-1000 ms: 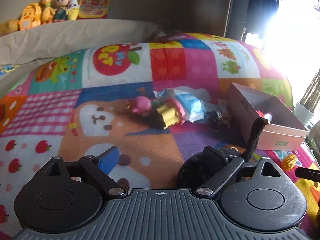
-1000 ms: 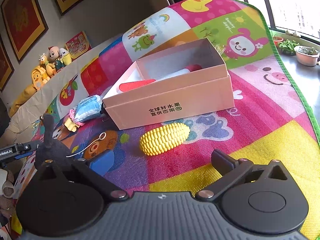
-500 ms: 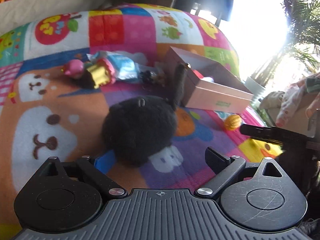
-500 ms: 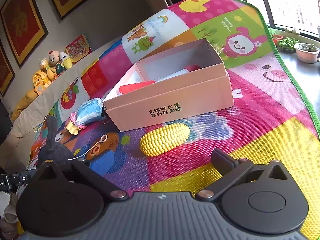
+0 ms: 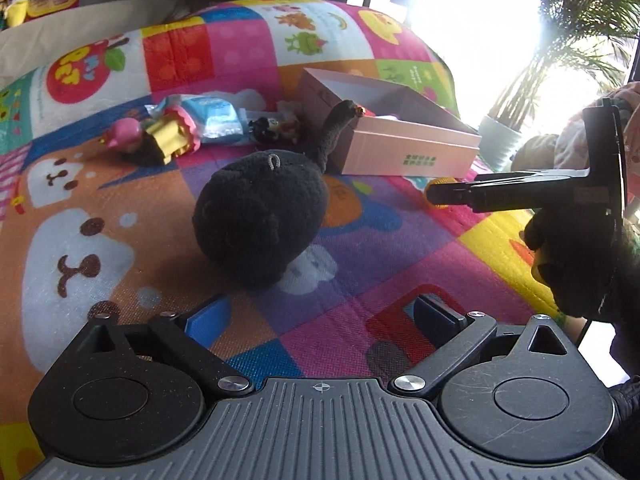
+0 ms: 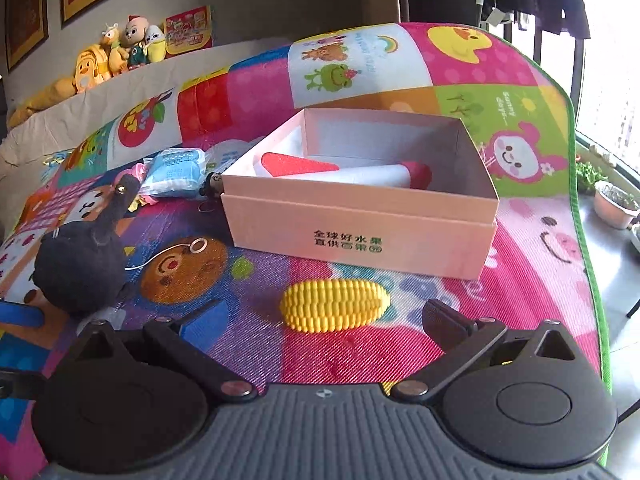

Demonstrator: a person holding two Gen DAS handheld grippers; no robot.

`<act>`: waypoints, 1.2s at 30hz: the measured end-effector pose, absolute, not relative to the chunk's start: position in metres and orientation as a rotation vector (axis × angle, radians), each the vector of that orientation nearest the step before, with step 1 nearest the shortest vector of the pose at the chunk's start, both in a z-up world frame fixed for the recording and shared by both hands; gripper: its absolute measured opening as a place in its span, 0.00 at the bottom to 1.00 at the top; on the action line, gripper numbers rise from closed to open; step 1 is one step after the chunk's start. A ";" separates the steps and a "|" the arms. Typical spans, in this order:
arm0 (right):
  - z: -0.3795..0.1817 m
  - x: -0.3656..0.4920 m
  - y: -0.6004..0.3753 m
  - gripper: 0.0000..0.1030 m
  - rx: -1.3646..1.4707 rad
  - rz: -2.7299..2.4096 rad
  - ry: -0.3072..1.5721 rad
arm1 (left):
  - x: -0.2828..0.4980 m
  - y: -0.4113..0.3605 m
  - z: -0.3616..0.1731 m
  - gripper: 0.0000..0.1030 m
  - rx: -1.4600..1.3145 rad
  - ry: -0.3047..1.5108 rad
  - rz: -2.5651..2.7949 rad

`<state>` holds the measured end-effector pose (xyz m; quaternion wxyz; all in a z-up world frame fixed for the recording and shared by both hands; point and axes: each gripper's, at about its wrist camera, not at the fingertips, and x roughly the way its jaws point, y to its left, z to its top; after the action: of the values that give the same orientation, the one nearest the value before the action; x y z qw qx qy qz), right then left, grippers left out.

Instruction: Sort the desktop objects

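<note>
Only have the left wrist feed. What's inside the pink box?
Observer: A white tube with a red end and a flat red piece lie in the pink box.
Operator: Yellow thing by its near corner?
Observer: A toy corn cob, lying on the mat in front of the box, apart from it.
Operator: Gripped?
Observer: No. The right gripper is open; the cob sits in the gap between its fingertips, neither pad touching it.
</note>
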<state>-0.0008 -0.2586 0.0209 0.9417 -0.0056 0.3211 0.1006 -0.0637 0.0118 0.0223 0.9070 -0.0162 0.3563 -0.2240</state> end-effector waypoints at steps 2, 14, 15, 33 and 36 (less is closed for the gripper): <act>0.019 0.007 -0.258 0.94 -0.015 0.216 0.677 | -0.063 0.016 0.026 0.98 -0.028 0.714 -0.443; 0.027 -0.016 -0.259 0.65 0.043 0.274 0.700 | -0.024 0.014 0.030 0.99 0.059 0.637 -0.389; 0.029 -0.021 -0.260 0.65 0.043 0.278 0.698 | -0.022 0.012 0.028 0.99 0.044 0.656 -0.409; 0.023 -0.051 -0.252 0.65 0.015 0.296 0.723 | -0.048 -0.065 0.007 0.99 0.597 0.434 -0.405; 0.020 -0.051 -0.251 0.65 0.010 0.294 0.730 | -0.046 -0.077 0.006 0.99 0.630 0.395 -0.386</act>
<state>-0.0506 -0.2509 0.0196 0.9236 0.0047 0.3556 0.1431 -0.0456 -0.0768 0.0062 0.9135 0.3059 0.1919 -0.1875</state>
